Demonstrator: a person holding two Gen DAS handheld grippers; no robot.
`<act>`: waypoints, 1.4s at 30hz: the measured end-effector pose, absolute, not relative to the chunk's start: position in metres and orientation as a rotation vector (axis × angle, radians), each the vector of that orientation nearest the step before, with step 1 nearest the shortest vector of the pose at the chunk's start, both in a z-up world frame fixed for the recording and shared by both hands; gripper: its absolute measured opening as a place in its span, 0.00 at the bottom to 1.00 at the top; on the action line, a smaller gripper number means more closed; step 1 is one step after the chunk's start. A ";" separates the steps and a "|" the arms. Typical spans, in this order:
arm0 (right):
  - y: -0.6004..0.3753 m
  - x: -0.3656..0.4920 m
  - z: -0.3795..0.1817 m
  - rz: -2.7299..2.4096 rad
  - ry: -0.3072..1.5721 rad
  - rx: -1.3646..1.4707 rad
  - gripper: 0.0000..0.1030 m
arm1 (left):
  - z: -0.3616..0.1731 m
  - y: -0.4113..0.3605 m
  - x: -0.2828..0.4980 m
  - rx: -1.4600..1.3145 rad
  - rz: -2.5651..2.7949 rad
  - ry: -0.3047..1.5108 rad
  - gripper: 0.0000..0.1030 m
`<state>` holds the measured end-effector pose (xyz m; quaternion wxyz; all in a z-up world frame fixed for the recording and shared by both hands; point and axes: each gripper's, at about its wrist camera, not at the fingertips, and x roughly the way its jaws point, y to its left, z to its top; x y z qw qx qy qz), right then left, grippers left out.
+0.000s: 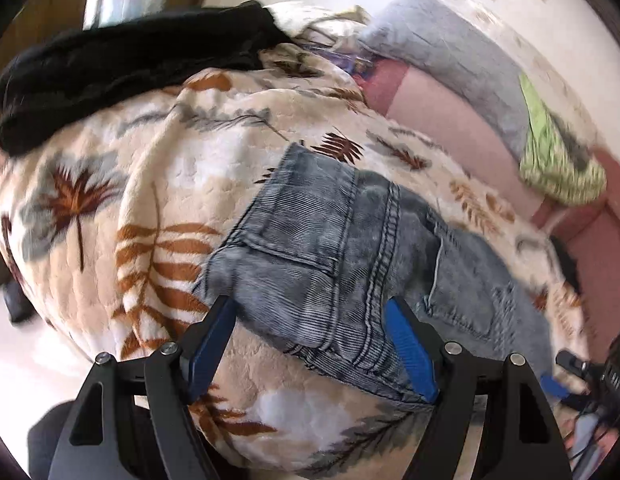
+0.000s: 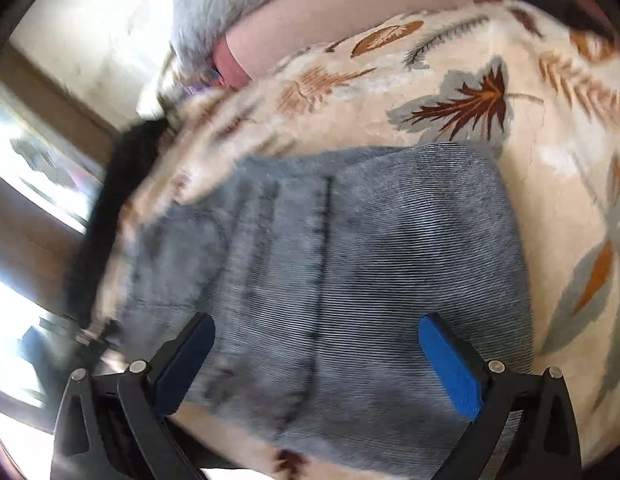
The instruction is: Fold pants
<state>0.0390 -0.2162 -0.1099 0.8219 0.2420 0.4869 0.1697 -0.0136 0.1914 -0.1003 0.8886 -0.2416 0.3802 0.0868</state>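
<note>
Grey-blue denim pants [image 1: 330,240] lie folded on a cream blanket with a leaf print [image 1: 130,184]; a back pocket and seam face up. My left gripper [image 1: 310,312] is open, its blue pads just above the near edge of the pants, holding nothing. In the right wrist view the pants [image 2: 350,260] fill the middle, blurred on the left. My right gripper [image 2: 316,332] is open over the denim, empty. The right gripper's tip also shows at the left wrist view's right edge [image 1: 570,364].
A black garment [image 1: 122,60] lies at the far left of the blanket. A grey cushion [image 1: 450,52] and a green cloth [image 1: 558,160] rest on a pink sofa back [image 1: 442,120]. A bright window [image 2: 30,184] is at the left.
</note>
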 end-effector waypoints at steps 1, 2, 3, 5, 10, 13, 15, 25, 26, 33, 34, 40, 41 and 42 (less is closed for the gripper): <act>-0.220 0.035 -0.109 0.375 1.013 0.518 1.00 | -0.101 0.196 -0.015 -0.542 0.178 0.792 0.76; -0.223 0.032 -0.108 0.382 0.990 0.512 1.00 | -0.104 0.203 -0.017 -0.608 0.170 0.806 0.76; -0.227 0.028 -0.109 0.377 0.969 0.506 1.00 | -0.106 0.206 -0.018 -0.650 0.160 0.816 0.76; -0.235 0.024 -0.116 0.388 0.959 0.531 1.00 | -0.114 0.216 -0.018 -0.776 0.118 0.849 0.76; -0.251 0.022 -0.119 0.440 0.939 0.646 1.00 | -0.119 0.221 -0.012 -0.917 0.118 0.872 0.76; -0.256 0.022 -0.120 0.464 0.938 0.678 1.00 | -0.128 0.221 -0.006 -0.979 0.126 0.906 0.76; -0.258 0.021 -0.118 0.467 0.930 0.685 1.00 | -0.132 0.222 -0.002 -0.998 0.143 0.911 0.76; -0.261 0.022 -0.114 0.468 0.938 0.723 1.00 | -0.125 0.224 0.003 -1.002 0.200 0.847 0.40; -0.258 0.023 -0.109 0.484 0.939 0.737 1.00 | -0.122 0.223 0.004 -0.955 0.210 0.850 0.31; -0.184 0.062 -0.074 0.684 1.036 0.750 1.00 | -0.110 0.213 0.003 -0.796 0.193 0.785 0.21; -0.168 0.073 -0.076 0.721 1.080 0.779 1.00 | -0.110 0.213 0.002 -0.794 0.189 0.781 0.21; -0.089 0.129 -0.141 0.778 1.345 0.946 1.00 | -0.118 0.218 -0.001 -0.803 0.163 0.786 0.21; -0.080 0.136 -0.157 0.736 1.399 0.896 0.98 | -0.120 0.219 0.001 -0.810 0.154 0.789 0.22; -0.078 0.136 -0.155 0.707 1.387 0.892 0.97 | -0.120 0.218 0.001 -0.808 0.155 0.791 0.22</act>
